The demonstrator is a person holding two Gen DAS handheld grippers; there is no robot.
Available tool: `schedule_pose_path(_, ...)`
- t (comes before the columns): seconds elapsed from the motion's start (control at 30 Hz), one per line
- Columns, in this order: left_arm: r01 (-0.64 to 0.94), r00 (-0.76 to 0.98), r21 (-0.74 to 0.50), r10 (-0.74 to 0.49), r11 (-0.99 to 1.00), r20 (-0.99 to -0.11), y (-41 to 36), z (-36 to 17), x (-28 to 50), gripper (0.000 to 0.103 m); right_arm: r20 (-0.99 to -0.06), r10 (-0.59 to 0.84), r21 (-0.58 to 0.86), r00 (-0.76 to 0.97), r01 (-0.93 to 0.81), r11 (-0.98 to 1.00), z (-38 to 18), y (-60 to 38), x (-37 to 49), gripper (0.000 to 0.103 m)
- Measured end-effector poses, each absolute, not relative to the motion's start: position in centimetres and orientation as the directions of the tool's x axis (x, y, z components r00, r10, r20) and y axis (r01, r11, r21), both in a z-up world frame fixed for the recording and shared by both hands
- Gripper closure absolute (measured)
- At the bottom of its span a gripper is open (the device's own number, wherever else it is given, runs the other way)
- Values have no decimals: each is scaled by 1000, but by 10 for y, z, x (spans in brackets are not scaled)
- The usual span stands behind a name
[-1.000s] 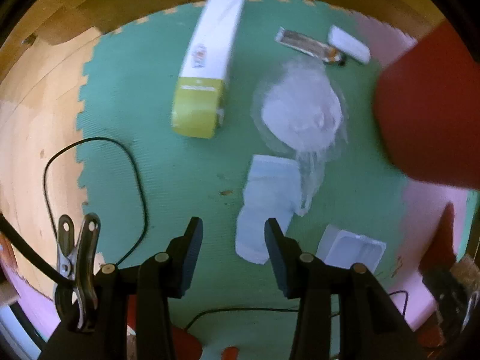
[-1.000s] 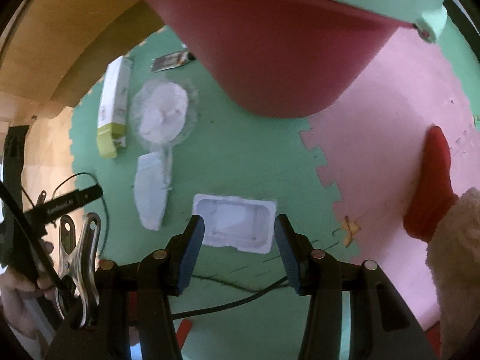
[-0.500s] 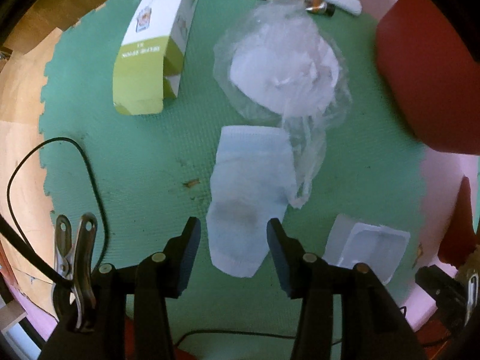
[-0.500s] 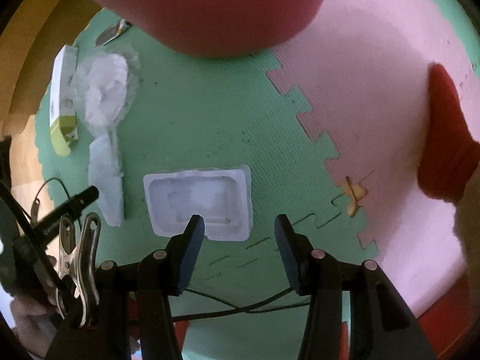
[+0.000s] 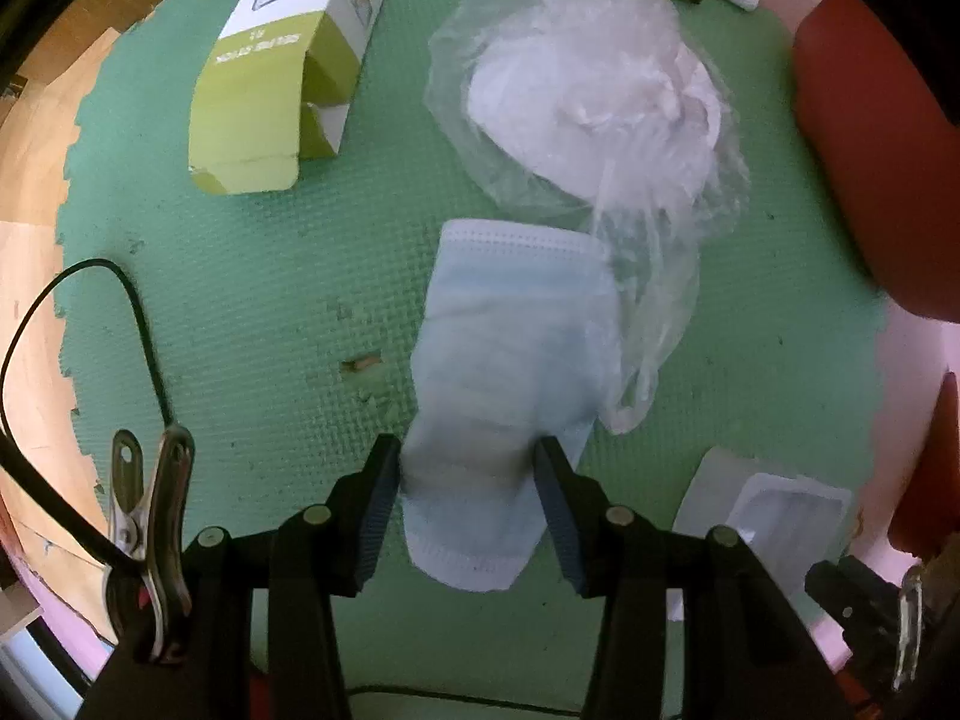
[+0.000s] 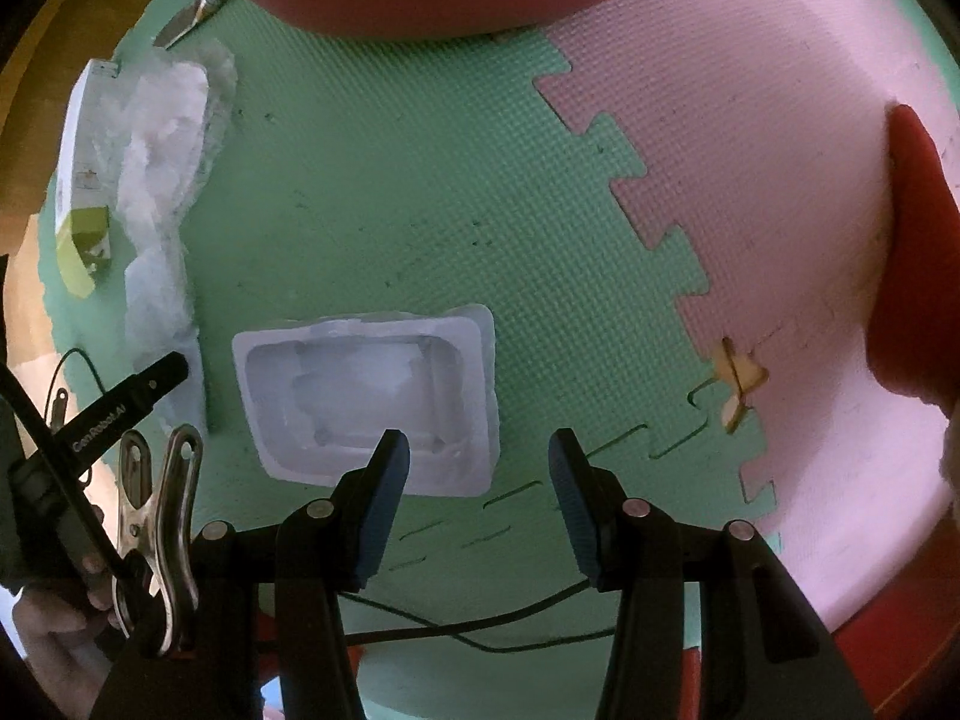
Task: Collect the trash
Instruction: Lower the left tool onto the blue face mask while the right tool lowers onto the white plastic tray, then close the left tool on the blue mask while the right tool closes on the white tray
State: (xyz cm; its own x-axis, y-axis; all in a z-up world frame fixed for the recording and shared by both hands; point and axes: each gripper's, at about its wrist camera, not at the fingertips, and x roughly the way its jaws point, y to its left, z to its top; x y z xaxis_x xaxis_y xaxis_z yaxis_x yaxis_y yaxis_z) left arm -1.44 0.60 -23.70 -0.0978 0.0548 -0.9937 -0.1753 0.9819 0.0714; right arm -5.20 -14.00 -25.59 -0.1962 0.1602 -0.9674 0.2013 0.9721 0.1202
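On my left gripper (image 6: pixel 129 399), seen from the right wrist, I read "Gen Robot.AI" in white letters. The box (image 5: pixel 282 66) carries small white print on its green end, upside down and too blurred for me to read.

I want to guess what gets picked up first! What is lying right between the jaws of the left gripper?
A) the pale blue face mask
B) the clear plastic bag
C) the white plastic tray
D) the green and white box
A: in the left wrist view the left gripper has its open jaws on either side of the pale blue face mask, which lies flat on the green mat.
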Motion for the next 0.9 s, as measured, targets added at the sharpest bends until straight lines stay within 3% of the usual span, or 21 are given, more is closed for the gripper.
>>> schedule_pose_path(0.9,-222,-108,57,34,973,-994,26,-249,-17,45,-965,140,108,-223,151,983,-294,-113,-40,53)
